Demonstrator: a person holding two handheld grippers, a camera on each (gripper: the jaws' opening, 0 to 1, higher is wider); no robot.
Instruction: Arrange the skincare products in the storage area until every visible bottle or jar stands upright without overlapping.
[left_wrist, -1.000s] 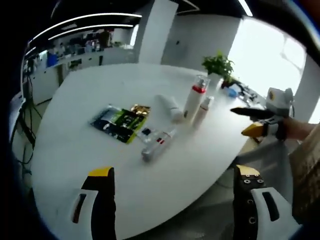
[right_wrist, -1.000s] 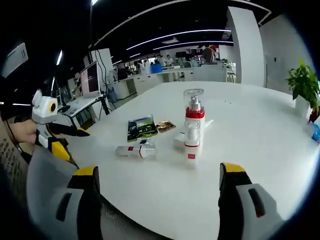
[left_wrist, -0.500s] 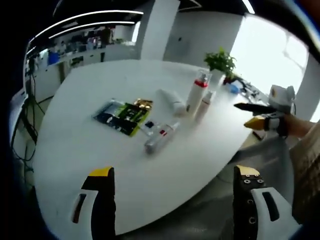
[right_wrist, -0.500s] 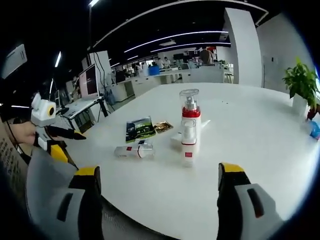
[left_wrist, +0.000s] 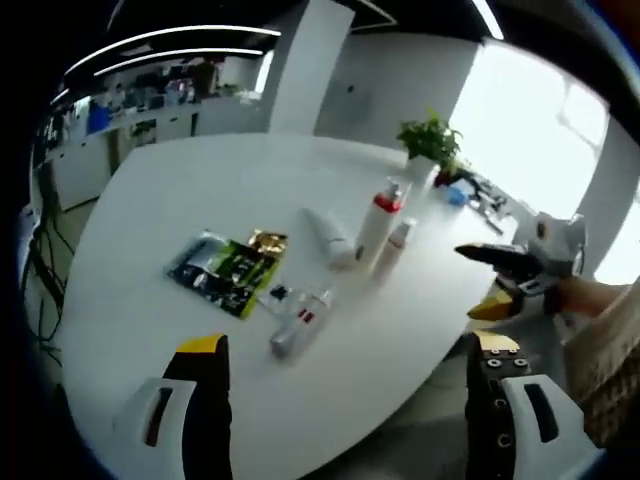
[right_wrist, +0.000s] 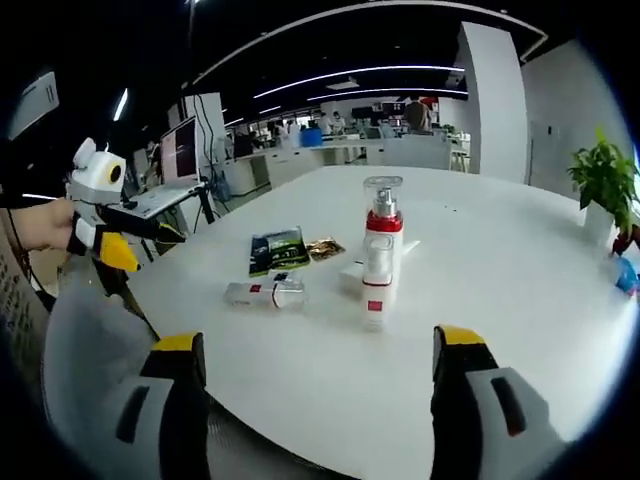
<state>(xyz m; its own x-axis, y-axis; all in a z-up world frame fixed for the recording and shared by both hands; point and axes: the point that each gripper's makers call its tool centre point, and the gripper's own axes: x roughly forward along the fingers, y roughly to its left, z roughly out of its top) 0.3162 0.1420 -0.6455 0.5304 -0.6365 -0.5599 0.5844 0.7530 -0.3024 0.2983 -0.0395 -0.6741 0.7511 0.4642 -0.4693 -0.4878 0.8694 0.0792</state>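
Approach step, nothing grasped. Left gripper and right gripper: fingers wide apart, empty. Clear red-banded bottle lies flat mid-frame on white counter; next: grip, stand upright beside tall red-collared pump bottle.

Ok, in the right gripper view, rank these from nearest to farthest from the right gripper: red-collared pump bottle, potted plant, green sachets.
1. Red-collared pump bottle, upright, centre.
2. Green sachets, lying flat, behind and left.
3. Potted plant, far right table edge.

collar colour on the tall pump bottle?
Red, under a clear cap, on the pump bottle; clearest in the right gripper view.
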